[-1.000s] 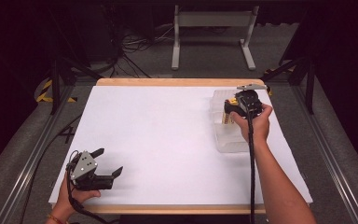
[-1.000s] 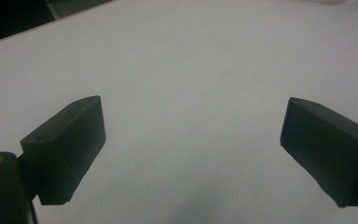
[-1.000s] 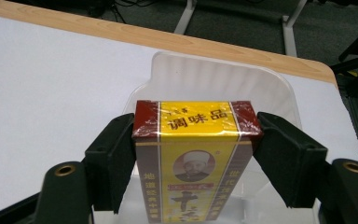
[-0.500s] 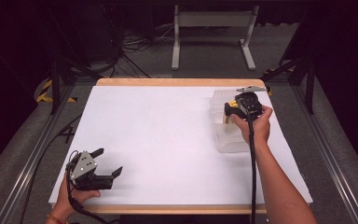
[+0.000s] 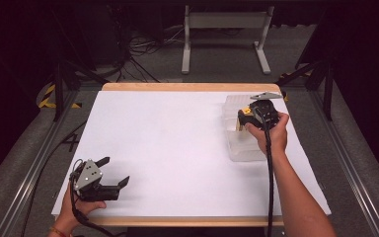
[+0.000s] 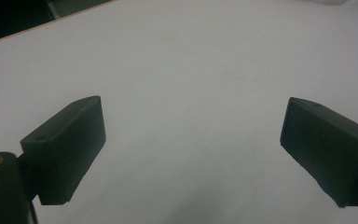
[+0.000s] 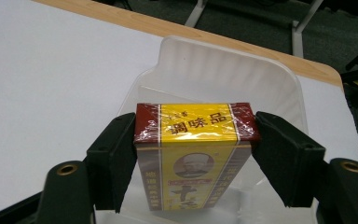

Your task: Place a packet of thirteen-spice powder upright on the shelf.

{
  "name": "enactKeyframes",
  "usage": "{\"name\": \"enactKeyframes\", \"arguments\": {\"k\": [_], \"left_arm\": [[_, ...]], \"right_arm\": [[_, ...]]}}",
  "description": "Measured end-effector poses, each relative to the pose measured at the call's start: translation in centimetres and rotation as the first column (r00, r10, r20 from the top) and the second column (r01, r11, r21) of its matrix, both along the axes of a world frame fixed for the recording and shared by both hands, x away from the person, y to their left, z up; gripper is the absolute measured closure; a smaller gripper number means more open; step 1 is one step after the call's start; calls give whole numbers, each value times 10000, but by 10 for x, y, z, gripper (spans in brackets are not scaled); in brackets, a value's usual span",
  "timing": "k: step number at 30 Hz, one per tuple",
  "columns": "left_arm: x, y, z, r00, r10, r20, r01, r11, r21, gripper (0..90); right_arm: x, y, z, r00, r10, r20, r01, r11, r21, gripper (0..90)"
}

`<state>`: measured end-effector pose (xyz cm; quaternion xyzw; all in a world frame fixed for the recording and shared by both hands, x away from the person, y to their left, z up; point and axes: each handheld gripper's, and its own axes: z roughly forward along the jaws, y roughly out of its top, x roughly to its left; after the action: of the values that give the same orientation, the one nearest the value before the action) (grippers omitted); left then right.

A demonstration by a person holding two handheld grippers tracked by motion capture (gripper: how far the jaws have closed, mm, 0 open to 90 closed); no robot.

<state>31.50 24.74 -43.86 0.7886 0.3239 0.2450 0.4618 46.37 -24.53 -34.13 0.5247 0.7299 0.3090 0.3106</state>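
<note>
A yellow and dark red wrapped box (image 7: 193,140) with printed characters stands upright in a clear plastic tray (image 7: 223,70). My right gripper (image 7: 193,133) is shut on it, one black pad pressed against each side. In the high view that gripper (image 5: 244,118) sits over the clear tray (image 5: 242,150) at the table's right, and a corner of the yellow box (image 5: 246,110) peeks out beside it. My left gripper (image 5: 111,172) rests low near the front left corner of the white table (image 5: 168,143), open, its jaws wide apart over bare white surface (image 6: 191,93).
The wooden table edge (image 5: 187,87) runs along the far side. Beyond it stand a metal frame (image 5: 224,19) and loose cables (image 5: 143,47) on the dark floor. A black cable (image 5: 269,182) trails from the right gripper along the person's forearm.
</note>
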Motion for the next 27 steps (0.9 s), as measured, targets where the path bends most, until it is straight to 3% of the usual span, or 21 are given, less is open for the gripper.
{"name": "enactKeyframes", "arguments": {"k": [5, 27], "left_arm": [[0, 1, 1, 10000, 6, 51, -6, 10000, -32, 73], [0, 0, 0, 10000, -50, 11, 50, 10000, -56, 73]], "right_arm": [[0, -4, 1, 9996, -131, -252, 135, 9998, 152, 320], [-8, -6, 4, 9985, 423, -341, -433, 9986, -306, 255]]}}
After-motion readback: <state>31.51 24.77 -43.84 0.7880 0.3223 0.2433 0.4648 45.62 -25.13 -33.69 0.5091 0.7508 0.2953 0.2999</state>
